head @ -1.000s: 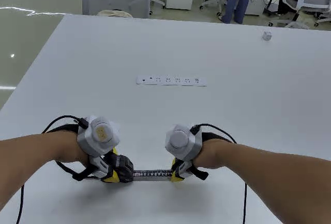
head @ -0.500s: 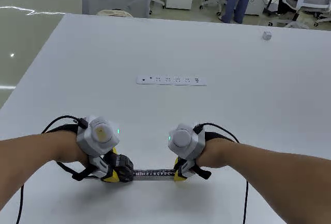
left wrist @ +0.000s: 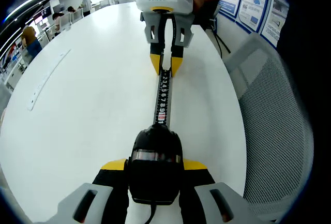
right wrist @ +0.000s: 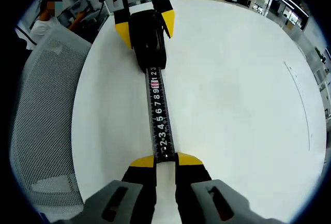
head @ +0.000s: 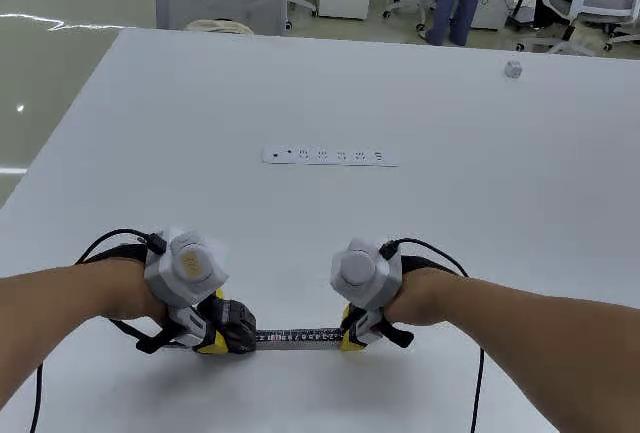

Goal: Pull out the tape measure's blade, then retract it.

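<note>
White table (head: pixel 420 113) | left gripper (left wrist: pixel 154 165) clamped around black tape measure (left wrist: pixel 155 149) | right gripper (right wrist: pixel 165 160) pinching blade (right wrist: pixel 158 105) end (blade stretched straight between them, over table)

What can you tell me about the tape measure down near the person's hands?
The tape measure has a chunky black case, plastic by the look of it, held low over the white table; whether it touches the top I cannot tell. The left hand-held gripper clamps the case between yellow-tipped jaws. The blade is partly pulled out, straight and level, dark with white numerals and a red mark near the case. The right hand-held gripper pinches its free end.
</note>
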